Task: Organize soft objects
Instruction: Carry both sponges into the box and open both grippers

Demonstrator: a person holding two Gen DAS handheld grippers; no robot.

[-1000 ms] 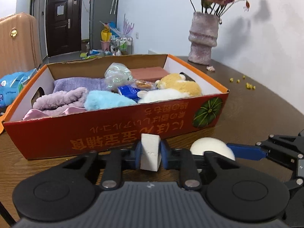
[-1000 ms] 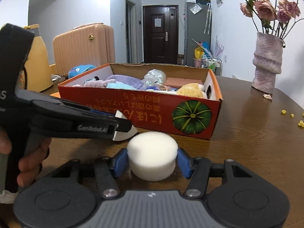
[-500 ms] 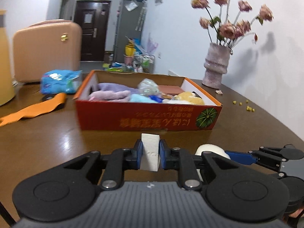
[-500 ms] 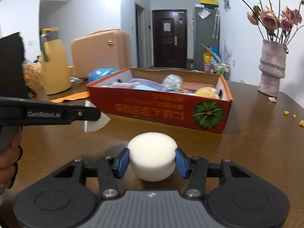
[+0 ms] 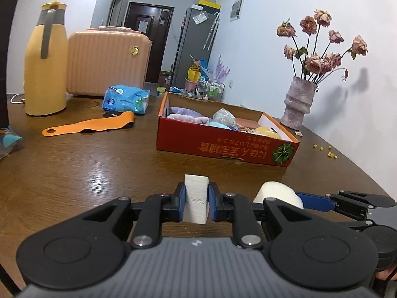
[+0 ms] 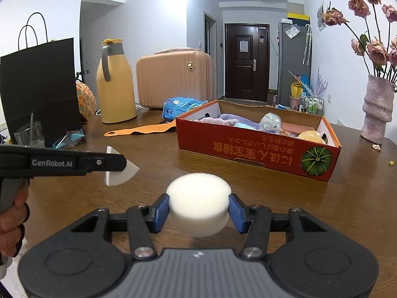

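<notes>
My left gripper (image 5: pixel 196 202) is shut on a white wedge sponge (image 5: pixel 195 198), held above the wooden table; the wedge also shows in the right wrist view (image 6: pixel 119 167). My right gripper (image 6: pixel 198 208) is shut on a round white sponge (image 6: pixel 198 206), which shows at the right in the left wrist view (image 5: pixel 279 195). The red cardboard box (image 5: pixel 223 147) stands ahead on the table, well apart from both grippers, and holds purple and blue cloths, a plush toy and other soft things. It also shows in the right wrist view (image 6: pixel 253 149).
A yellow thermos jug (image 5: pixel 46 62), a peach suitcase (image 5: pixel 106 62), a blue packet (image 5: pixel 126 99) and an orange strap (image 5: pixel 86 126) are at the back left. A vase of dried flowers (image 5: pixel 299 104) stands back right. A black paper bag (image 6: pixel 39 87) and a glass (image 6: pixel 29 134) are far left.
Both grippers have drawn back from the box with their sponges still held. The box now looks smaller and farther away, and more of the table shows.
</notes>
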